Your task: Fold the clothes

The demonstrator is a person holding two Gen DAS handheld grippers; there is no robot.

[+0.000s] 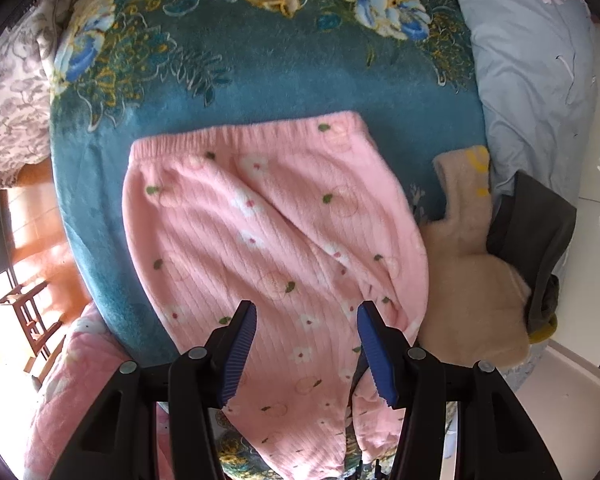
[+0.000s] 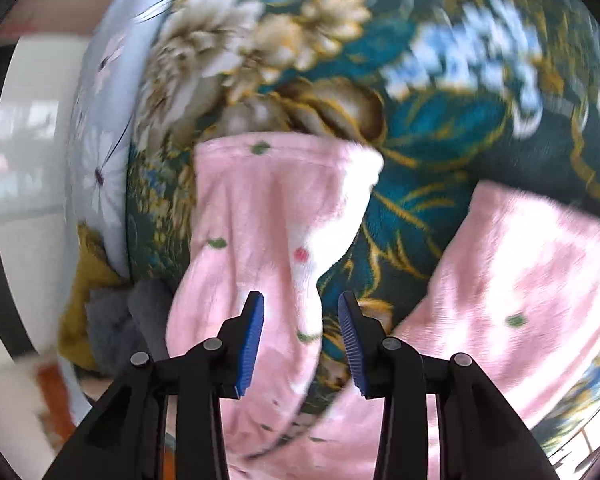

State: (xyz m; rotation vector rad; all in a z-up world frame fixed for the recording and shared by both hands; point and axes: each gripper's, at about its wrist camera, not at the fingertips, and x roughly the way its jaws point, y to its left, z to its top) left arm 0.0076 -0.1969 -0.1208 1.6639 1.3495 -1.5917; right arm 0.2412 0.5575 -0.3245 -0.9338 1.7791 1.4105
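Jaws parted on both tools, neither gripping cloth: the left gripper (image 1: 307, 310) hangs with its blue ribbed pads well apart above a pair of pink fleece trousers (image 1: 268, 240), and the right gripper (image 2: 301, 300) holds a narrower gap over one trouser leg (image 2: 268, 216), its pads clear of the fabric and nothing clamped between them. From the left wrist camera, the trousers lie flat on a teal blanket (image 1: 260, 80) printed with blue, white and gold flowers, the elastic waistband (image 1: 244, 132) at the far end and the legs running back toward the camera and under the tool. The pink cloth carries small white blossoms, green leaves and faint fruit outlines. Just to the right of the trousers, touching their edge, sits a beige fleece garment (image 1: 472, 264) with a yellow mark near its top, and a dark grey item (image 1: 536, 240) lies against that garment's far side. A pale blue bedsheet (image 1: 532, 60) with daisy prints borders the blanket on the right; a grey-patterned cover (image 1: 8, 92) shows at the left, and a pink quilt (image 1: 68, 380) at lower left. The right wrist camera is blurred; it shows one trouser leg ending in a cuff in mid-frame, the second leg (image 2: 520, 300) spread to the right with the blanket showing between them, and a heap of grey and mustard clothing (image 2: 104, 320) at the left edge of the bed.
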